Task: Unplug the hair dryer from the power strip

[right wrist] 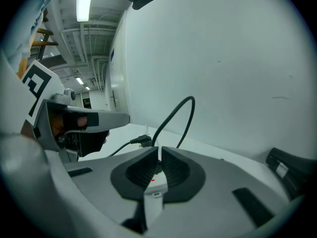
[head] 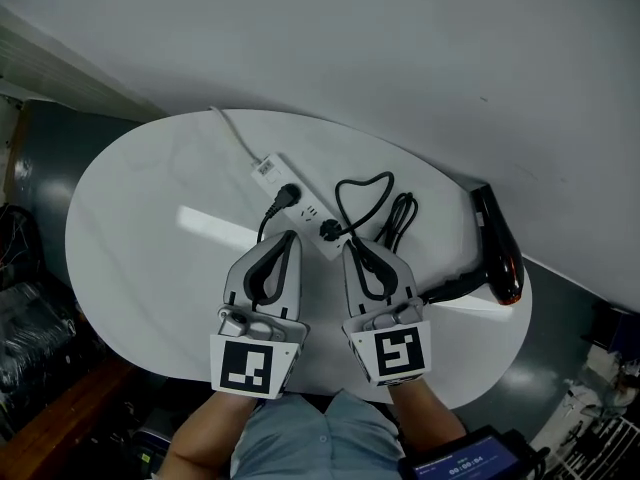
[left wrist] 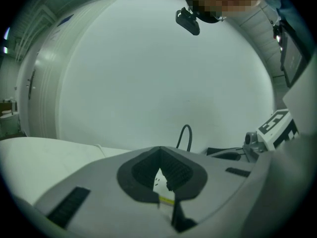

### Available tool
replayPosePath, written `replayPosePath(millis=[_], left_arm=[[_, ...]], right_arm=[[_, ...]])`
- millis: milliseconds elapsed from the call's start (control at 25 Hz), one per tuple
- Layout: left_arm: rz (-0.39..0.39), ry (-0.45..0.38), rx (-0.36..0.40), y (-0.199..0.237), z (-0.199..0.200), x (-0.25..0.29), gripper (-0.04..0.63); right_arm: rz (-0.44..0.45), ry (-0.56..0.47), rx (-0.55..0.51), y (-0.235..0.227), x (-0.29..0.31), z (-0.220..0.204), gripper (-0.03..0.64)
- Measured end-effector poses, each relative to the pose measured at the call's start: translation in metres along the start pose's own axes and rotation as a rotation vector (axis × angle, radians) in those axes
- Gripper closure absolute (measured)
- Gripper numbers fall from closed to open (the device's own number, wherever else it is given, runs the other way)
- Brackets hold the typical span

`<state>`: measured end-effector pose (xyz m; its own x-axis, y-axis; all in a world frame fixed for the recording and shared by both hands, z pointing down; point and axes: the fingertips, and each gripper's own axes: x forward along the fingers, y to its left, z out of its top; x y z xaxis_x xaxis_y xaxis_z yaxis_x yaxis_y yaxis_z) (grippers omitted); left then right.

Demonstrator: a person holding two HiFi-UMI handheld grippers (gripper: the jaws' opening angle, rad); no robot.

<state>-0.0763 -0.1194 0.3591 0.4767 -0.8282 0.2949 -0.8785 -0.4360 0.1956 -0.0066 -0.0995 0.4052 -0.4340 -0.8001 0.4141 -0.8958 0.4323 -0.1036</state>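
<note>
- The hair dryer (head: 498,243) is seen lying at the right edge of the white table (head: 150,228), well apart from the power strip (head: 306,211) at the centre of the head view.
- Its black cable (head: 365,181) is judged to lead to the plug (head: 331,231) at the strip's lower-right end. A second plug (head: 285,196) sits further up.
- Both tools are seen clenched and empty: the left gripper (head: 289,237) just below the strip, the right gripper (head: 350,246) just beside the dryer's plug.
- The plug is expected to be small, rigid and held by friction, so a grasp on its body rather than the limp cable is advised.
- The light strip is likely to be lifted along with it, so it is best pinned down.
</note>
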Motion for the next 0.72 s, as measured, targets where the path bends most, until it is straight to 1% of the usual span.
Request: replayPosePath(millis=[120, 160, 360, 440, 560, 720], left_arm=[[-0.006, 0.031, -0.018, 0.003, -0.014, 0.008, 0.597], [-0.008, 0.039, -0.024, 0.004, -0.018, 0.011, 0.597], [-0.018, 0.081, -0.043, 0.007, -0.037, 0.022, 0.597], [-0.023, 0.093, -0.052, 0.008, -0.042, 0.026, 0.597], [-0.027, 0.110, -0.063, 0.009, -0.049, 0.031, 0.597], [-0.031, 0.132, -0.047, 0.012, -0.057, 0.036, 0.597]], right_arm=[[0.006, -0.074, 0.033, 0.001, 0.010, 0.008, 0.615], [0.007, -0.081, 0.039, 0.001, 0.012, 0.008, 0.614], [0.006, -0.073, 0.067, 0.001, 0.020, 0.003, 0.612], [0.005, -0.067, 0.082, 0.001, 0.021, 0.003, 0.598], [-0.002, -0.054, 0.085, 0.001, 0.022, 0.003, 0.595], [-0.004, -0.024, 0.083, 0.000, 0.022, 0.001, 0.583]])
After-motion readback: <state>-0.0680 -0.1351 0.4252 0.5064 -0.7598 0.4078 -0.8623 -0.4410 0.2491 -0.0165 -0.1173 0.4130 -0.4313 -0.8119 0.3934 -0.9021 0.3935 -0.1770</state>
